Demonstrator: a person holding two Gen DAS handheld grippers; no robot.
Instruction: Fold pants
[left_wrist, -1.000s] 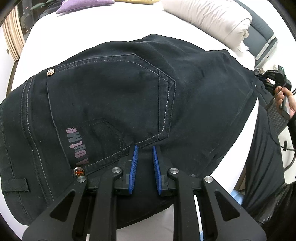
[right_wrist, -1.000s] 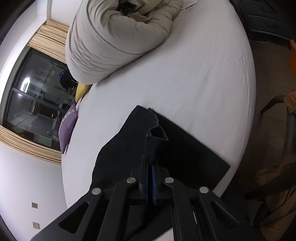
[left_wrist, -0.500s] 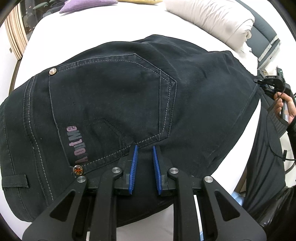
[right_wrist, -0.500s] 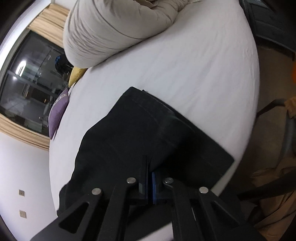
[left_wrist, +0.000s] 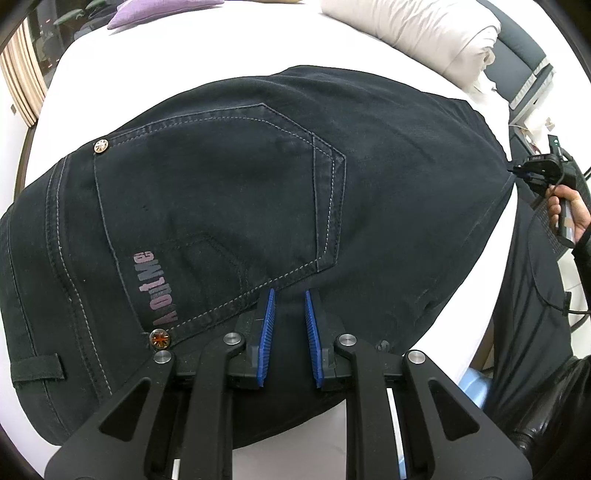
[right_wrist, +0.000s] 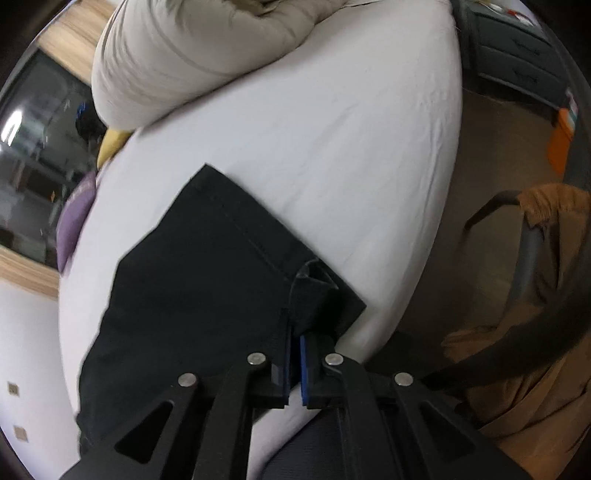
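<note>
Black pants (left_wrist: 229, 192) lie flat on a white bed (left_wrist: 155, 70), back pocket up, waistband at the left. My left gripper (left_wrist: 289, 295) is open, its blue pads just over the cloth below the pocket's lower corner, holding nothing. In the right wrist view the pants' leg end (right_wrist: 207, 280) lies near the bed's edge. My right gripper (right_wrist: 293, 332) is shut on a pinched fold of the pants' hem. The right gripper also shows in the left wrist view (left_wrist: 517, 171), at the pants' far right edge.
A rolled beige duvet (right_wrist: 207, 51) lies at the bed's head, also in the left wrist view (left_wrist: 417, 33). A purple cushion (left_wrist: 162, 7) and a yellow one (right_wrist: 110, 146) lie far off. A chair with brown clothing (right_wrist: 546, 295) stands beside the bed. The bed's edge (right_wrist: 428, 236) is close.
My right gripper has carried the leg end across and lowered it, so the cloth now lies flatter on the bed. My left gripper has stayed open over the pocket.
</note>
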